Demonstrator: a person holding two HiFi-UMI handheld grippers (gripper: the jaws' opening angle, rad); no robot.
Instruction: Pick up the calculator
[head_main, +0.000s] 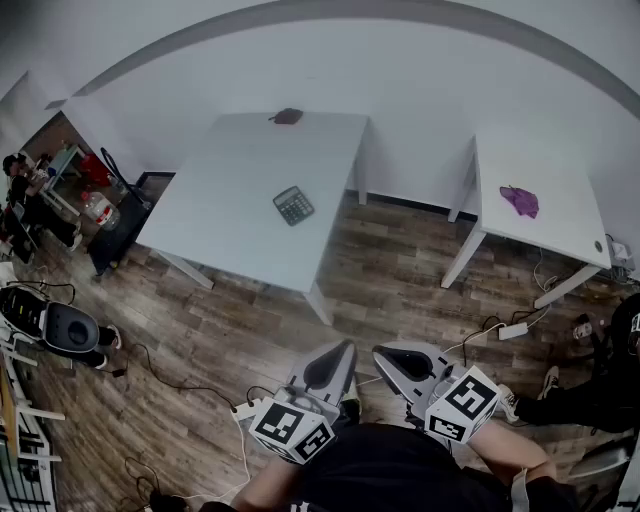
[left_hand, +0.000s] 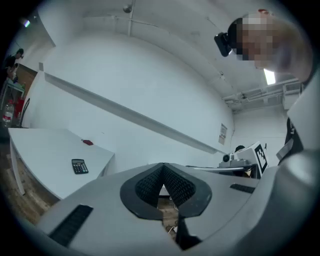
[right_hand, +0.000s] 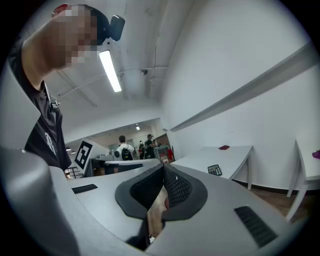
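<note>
The calculator (head_main: 293, 205) is dark with grey keys and lies flat near the middle of a white table (head_main: 230, 230), well ahead of both grippers. It also shows small in the left gripper view, calculator (left_hand: 79, 166), and in the right gripper view, calculator (right_hand: 215, 170). My left gripper (head_main: 343, 347) and right gripper (head_main: 382, 351) are held side by side low over the wooden floor, close to my body. Both point towards the table. The left gripper (left_hand: 162, 166) is shut and empty, its pads meeting at the tips. Likewise, the right gripper (right_hand: 163, 168) is shut with nothing held.
A dark red object (head_main: 286, 116) sits at the table's far edge. A second white table (head_main: 560, 225) at the right carries a purple cloth (head_main: 520, 200). Cables and a power strip (head_main: 512, 330) lie on the floor. A person's legs (head_main: 590, 395) are at the right, equipment (head_main: 65, 328) at the left.
</note>
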